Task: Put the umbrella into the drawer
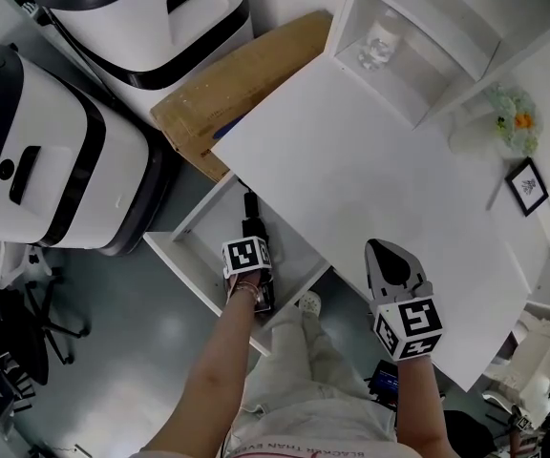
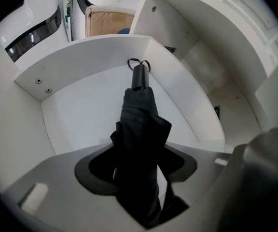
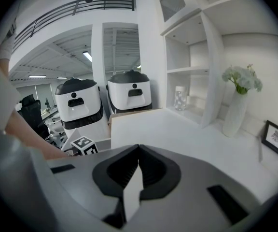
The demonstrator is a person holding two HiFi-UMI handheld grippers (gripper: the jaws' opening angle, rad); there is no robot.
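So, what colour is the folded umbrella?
Black; the umbrella shows best in the left gripper view.

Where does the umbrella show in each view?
Head view: umbrella lower centre-left, in the open drawer.
Left gripper view: centre, gripped by the left gripper, handle toward the drawer's corner.
Right gripper view: not in it.
Shared landmark: the white machines with black bands.
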